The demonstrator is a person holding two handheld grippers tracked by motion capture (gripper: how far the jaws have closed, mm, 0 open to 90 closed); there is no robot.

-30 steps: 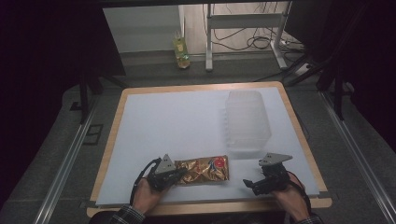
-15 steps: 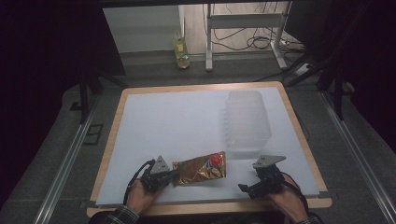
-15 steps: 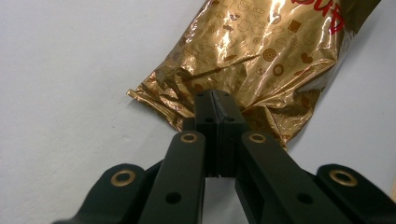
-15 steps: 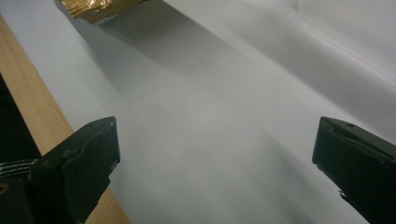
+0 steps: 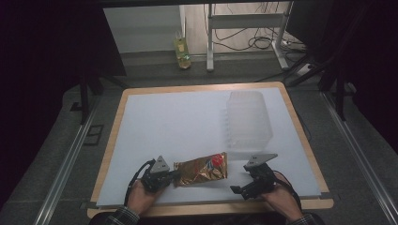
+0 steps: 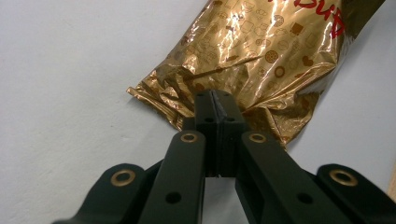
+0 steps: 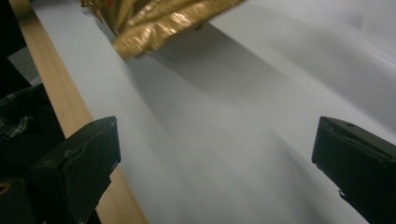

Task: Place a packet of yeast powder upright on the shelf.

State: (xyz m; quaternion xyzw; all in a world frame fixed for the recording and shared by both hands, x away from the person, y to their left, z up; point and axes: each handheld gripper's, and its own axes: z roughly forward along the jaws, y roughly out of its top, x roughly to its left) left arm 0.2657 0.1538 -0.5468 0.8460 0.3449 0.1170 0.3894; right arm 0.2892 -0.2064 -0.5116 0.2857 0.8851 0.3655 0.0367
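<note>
Left gripper (image 6: 215, 100) — jaws clamped on gold bag (image 6: 261, 60), top cropped | right gripper (image 7: 215, 154) — jaws wide, empty

crinkled gold foil snack bag (image 5: 202, 169), flat, near table's front edge

Layout: table top, person at the 6 o'clock edge.

The table (image 5: 300, 129) carries a sheet (image 5: 178, 126) covering most of its surface. A snack bag (image 5: 202, 168) lies on the sheet toward 6 o'clock, just left of centre. The left gripper (image 5: 170, 176) sits at the bag's 9 o'clock end, touching it. The right gripper (image 5: 237, 190) sits at the bag's 4 o'clock, apart from it. A plastic container (image 5: 248, 122), apparently inverted, rests toward 2 o'clock. Beyond the 12 o'clock edge, a bottle (image 5: 182, 49) stands on the floor.
</note>
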